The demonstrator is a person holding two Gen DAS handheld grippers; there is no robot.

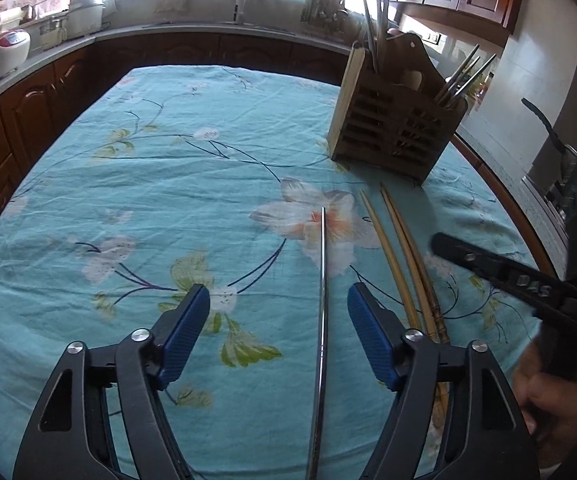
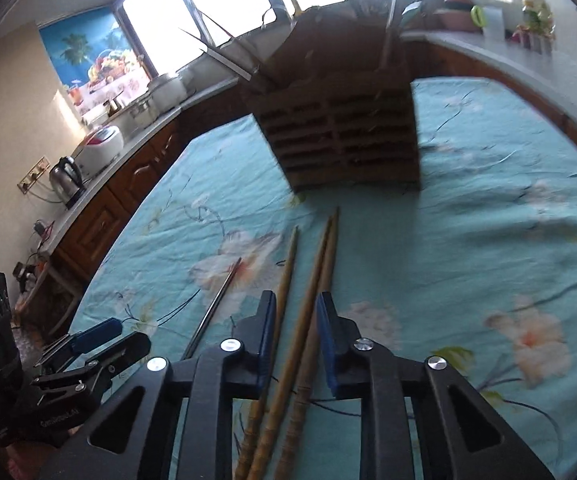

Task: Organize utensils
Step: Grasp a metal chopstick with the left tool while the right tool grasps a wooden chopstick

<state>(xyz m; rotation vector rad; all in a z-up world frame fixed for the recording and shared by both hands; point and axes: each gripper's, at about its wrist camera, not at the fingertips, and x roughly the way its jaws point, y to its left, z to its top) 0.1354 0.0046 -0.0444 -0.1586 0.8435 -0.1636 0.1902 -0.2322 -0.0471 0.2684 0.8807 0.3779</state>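
Left gripper (image 1: 278,306): jaws apart, straddling 1 metal chopstick (image 1: 322,300) that lies flat on the teal floral tablecloth (image 1: 128,200); blue pads (image 1: 186,332) clear of it on both sides, nothing grasped.

Right gripper (image 2: 295,312): jaws narrowed around the wooden chopsticks (image 2: 320,256), 3 in all on the cloth just right of the metal one. 2 sticks run between the pads; the 3rd passes at the left pad. Whether the pads press on them I cannot tell, as the frame is blurred.

Wooden utensil holder (image 1: 396,128): upright beyond the stick tips, near the table's far right edge, several utensils standing inside.
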